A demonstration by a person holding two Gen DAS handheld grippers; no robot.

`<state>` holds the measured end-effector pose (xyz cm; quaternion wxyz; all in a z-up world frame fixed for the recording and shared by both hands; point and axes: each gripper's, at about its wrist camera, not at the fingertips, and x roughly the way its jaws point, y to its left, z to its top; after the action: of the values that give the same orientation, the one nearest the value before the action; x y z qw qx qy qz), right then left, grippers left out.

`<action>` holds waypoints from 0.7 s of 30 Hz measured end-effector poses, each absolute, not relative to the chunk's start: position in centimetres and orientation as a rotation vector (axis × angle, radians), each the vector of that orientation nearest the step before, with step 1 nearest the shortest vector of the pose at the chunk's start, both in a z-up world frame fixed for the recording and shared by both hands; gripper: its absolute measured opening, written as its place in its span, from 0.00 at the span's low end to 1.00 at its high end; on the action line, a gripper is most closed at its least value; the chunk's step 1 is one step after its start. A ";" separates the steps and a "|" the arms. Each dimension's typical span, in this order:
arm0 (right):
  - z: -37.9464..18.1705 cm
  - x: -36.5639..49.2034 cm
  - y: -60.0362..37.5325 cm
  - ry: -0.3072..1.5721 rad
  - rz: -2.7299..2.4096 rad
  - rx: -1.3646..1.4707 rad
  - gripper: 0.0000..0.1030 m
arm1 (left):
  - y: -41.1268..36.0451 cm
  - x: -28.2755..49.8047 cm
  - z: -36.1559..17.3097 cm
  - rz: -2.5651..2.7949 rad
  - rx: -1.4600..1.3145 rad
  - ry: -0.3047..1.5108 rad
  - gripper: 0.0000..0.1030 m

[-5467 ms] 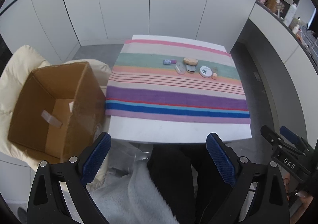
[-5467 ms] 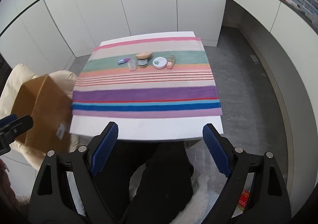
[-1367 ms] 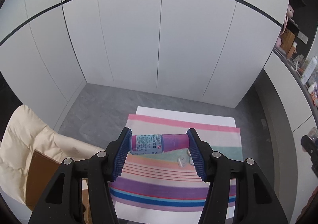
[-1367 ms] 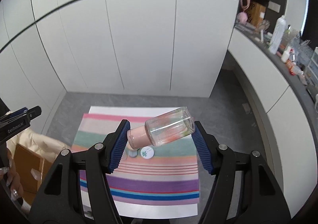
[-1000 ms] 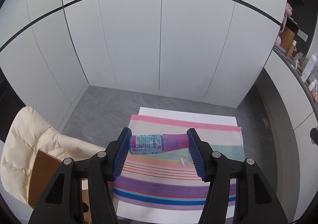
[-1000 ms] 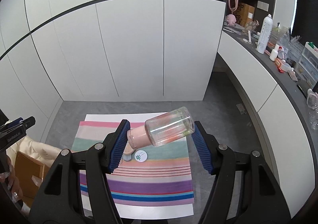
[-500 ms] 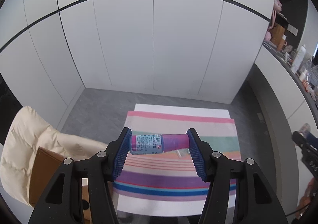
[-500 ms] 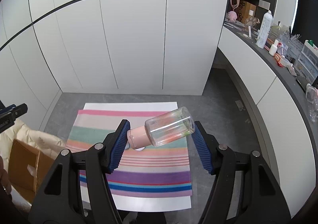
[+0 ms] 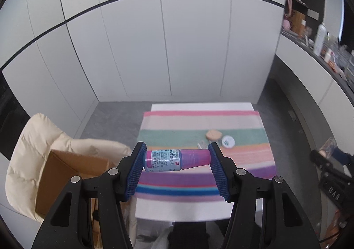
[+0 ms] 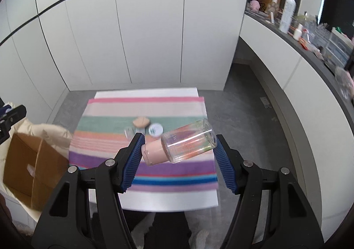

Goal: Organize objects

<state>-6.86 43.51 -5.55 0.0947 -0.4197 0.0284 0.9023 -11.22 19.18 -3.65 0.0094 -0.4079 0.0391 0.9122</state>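
My left gripper [image 9: 177, 165] is shut on a small blue bottle with a purple cap [image 9: 174, 159], held sideways high above the table. My right gripper [image 10: 179, 149] is shut on a clear bottle with a pink cap [image 10: 185, 144], tilted. On the striped cloth [image 9: 199, 120] remain a tan sponge [image 9: 212, 134], a round white tin [image 9: 227, 141] and a small clear item [image 9: 200, 145]. They also show in the right wrist view: the sponge [image 10: 141, 122], the tin [image 10: 155, 129]. An open cardboard box [image 10: 28, 165] stands left of the table.
The box [image 9: 66, 173] sits on a cream padded chair [image 9: 37, 136]. White cabinet doors stand behind the table. A dark counter [image 10: 309, 45] with bottles runs along the right. The right gripper shows at the left view's right edge [image 9: 331, 160].
Both grippers have moved back and a little lower with their bottles still held; the table and box now appear nearer and larger. Five seconds ago both grippers were open and empty.
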 end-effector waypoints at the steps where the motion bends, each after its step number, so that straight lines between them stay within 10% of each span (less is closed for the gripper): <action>1: -6.0 -5.8 43.2 0.087 2.684 -1.259 0.65 | 19.2 -10.6 -3.8 2.844 -1.272 0.124 0.57; 21: -10.0 8.8 42.3 0.142 2.695 -1.373 0.65 | 15.4 0.5 -7.7 2.799 -1.373 -0.026 0.57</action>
<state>8.81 42.34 -10.04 0.0567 -0.4528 0.0467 0.8886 0.46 15.44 -7.74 0.0120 -0.4404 -0.0082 0.8977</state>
